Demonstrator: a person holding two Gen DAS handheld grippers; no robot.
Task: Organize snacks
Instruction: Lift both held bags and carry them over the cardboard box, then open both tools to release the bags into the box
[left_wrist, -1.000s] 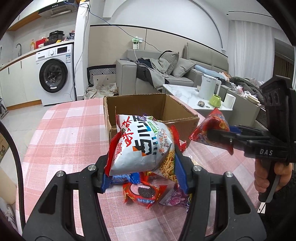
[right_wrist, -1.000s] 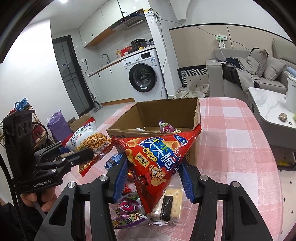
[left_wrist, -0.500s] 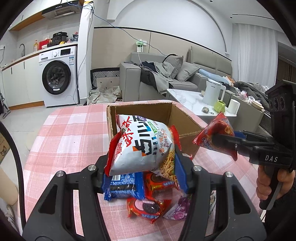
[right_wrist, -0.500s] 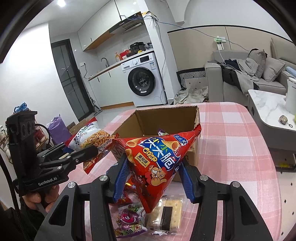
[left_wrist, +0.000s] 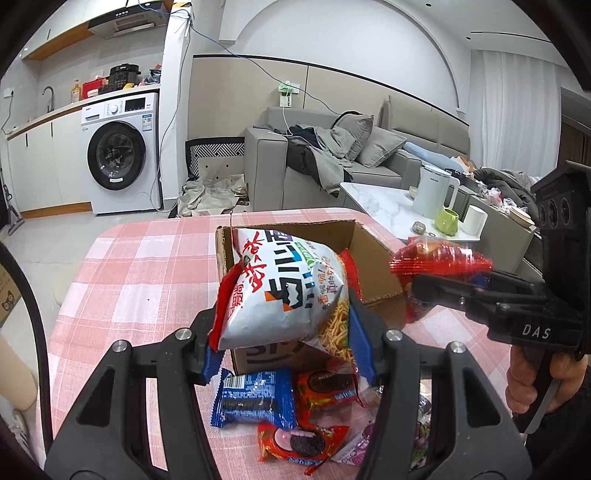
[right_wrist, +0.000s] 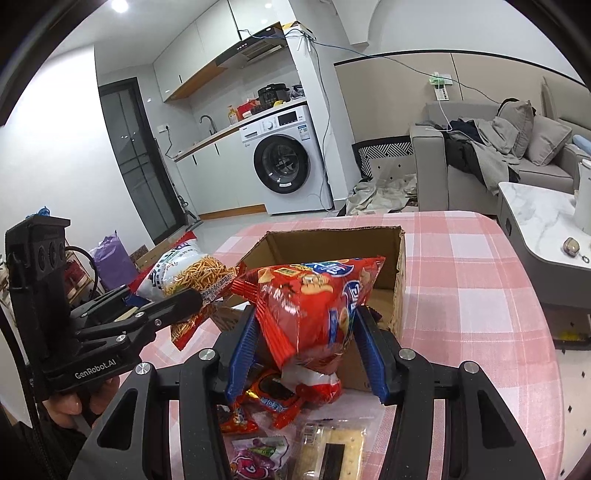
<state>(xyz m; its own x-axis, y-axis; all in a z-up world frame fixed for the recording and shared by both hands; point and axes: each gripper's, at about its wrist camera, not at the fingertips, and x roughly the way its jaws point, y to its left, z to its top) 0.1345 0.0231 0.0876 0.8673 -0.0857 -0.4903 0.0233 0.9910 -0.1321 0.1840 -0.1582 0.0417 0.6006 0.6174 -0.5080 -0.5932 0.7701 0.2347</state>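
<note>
- Snacks occupy three places: one bag in each gripper, and a loose pile on the checked tablecloth (left_wrist: 140, 266) in front of the cardboard box (left_wrist: 373, 266).
- Left gripper (left_wrist: 284, 332): blue pads pressed against both sides of the white noodle-snack bag (left_wrist: 280, 291), held in the air over the near edge of the box.
- Right gripper (right_wrist: 306, 339): pads pinching the red crisp bag (right_wrist: 314, 306), raised just before the box opening.
- Hidden: each held bag blocks most of the box interior from its own camera; the contents of the box cannot be made out.
- Pile under the grippers: a blue biscuit pack (left_wrist: 255, 398), red biscuit packs (left_wrist: 303, 443), a purple sweet packet (right_wrist: 258, 458) and a clear cracker pack (right_wrist: 332, 454), several overlapping and partly covered by gripper fingers.
- Cracker pack is cut off at the lower frame edge of the right wrist view.
- Surroundings: washing machine (left_wrist: 118, 155) behind the table, grey sofa (left_wrist: 332, 162) with clothes, white kettle (left_wrist: 432, 192) and green cup (left_wrist: 447, 218) on a marble side table.
</note>
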